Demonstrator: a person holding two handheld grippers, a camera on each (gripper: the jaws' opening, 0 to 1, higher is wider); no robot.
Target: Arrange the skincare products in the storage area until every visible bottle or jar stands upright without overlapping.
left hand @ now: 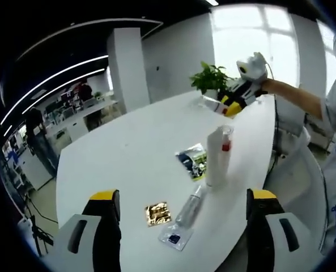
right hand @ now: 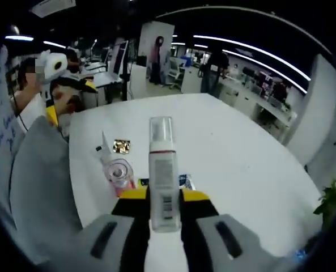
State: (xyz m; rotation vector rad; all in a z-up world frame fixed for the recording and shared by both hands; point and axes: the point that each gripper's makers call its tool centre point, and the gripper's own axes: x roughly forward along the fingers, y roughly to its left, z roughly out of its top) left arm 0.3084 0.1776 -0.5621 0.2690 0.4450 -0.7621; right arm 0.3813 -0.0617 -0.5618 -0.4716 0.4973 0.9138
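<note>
Right gripper (right hand: 164, 199) is clamped on a tall white pump bottle (right hand: 163, 175), yellow-tipped jaws pressed on both sides of its lower body. Bottle stands upright in the grip: clear cap on top, thin red band under the cap, printed label w/ barcode low on the front. From the left gripper view the same right gripper (left hand: 231, 107) sits at the far end of the white table (left hand: 128, 153), beside a potted green plant (left hand: 209, 78), w/ a person's hand around it.

Left gripper (left hand: 182, 218) hangs over the near edge of the table, jaws spread wide, nothing between them.

Products left on the table, near-right part: a tall white bottle (left hand: 216, 156) upright, w/ a clear jar w/ a red band (left hand: 227, 140) just behind it, touching or nearly so, can't tell which. A clear slim bottle (left hand: 190, 206) lies on its side near them. A flat clear sachet (left hand: 175, 237) lies at its near end, a gold foil sachet (left hand: 157, 213) to its left, a dark printed packet (left hand: 192, 160) farther back.

In the right gripper view a clear jar w/ pinkish base (right hand: 119, 173) stands just left of the held bottle; gold sachet (right hand: 121, 147) beyond it.
</note>
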